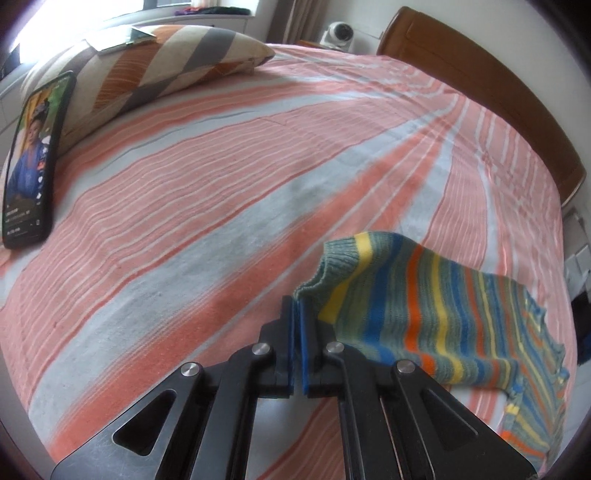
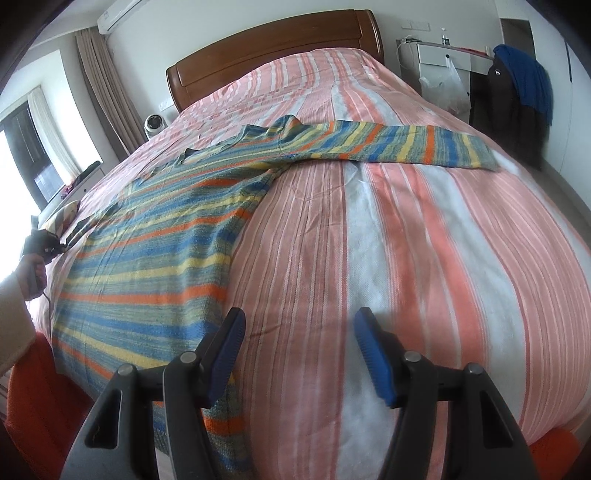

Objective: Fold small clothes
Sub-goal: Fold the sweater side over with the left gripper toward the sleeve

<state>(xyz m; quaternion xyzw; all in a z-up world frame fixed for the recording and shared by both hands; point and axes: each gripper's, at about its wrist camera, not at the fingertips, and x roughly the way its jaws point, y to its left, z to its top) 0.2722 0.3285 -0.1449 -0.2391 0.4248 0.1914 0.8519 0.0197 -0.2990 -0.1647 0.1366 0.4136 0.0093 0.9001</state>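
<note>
Left wrist view shows the left gripper (image 1: pixel 297 314) with its blue-padded jaws pressed together on the ribbed cuff of a striped knit sweater (image 1: pixel 424 314). That sleeve, banded in green, blue, yellow and orange, is lifted off the bed and trails away to the right, where the rest of the garment lies on the bedspread (image 1: pixel 221 206), which is striped in salmon pink and pale grey. At the far left a phone (image 1: pixel 33 162) with a lit screen leans against a striped pillow (image 1: pixel 155 62). A wooden headboard (image 1: pixel 480 74) curves along the upper right, with a small white camera (image 1: pixel 340 33) beside it.

Right wrist view shows the right gripper (image 2: pixel 299 354) with its jaws standing apart and nothing between them, poised over the bedspread (image 2: pixel 406 258) near the foot of the bed. Its left finger lies over the sweater's (image 2: pixel 147 258) lower edge. The sweater's body is spread flat on the left half of the bed, and its other sleeve stretches straight out to the right across the bed. At the left edge a person's hand (image 2: pixel 31 275) in a pale sleeve grips the handle of the other tool.
</note>
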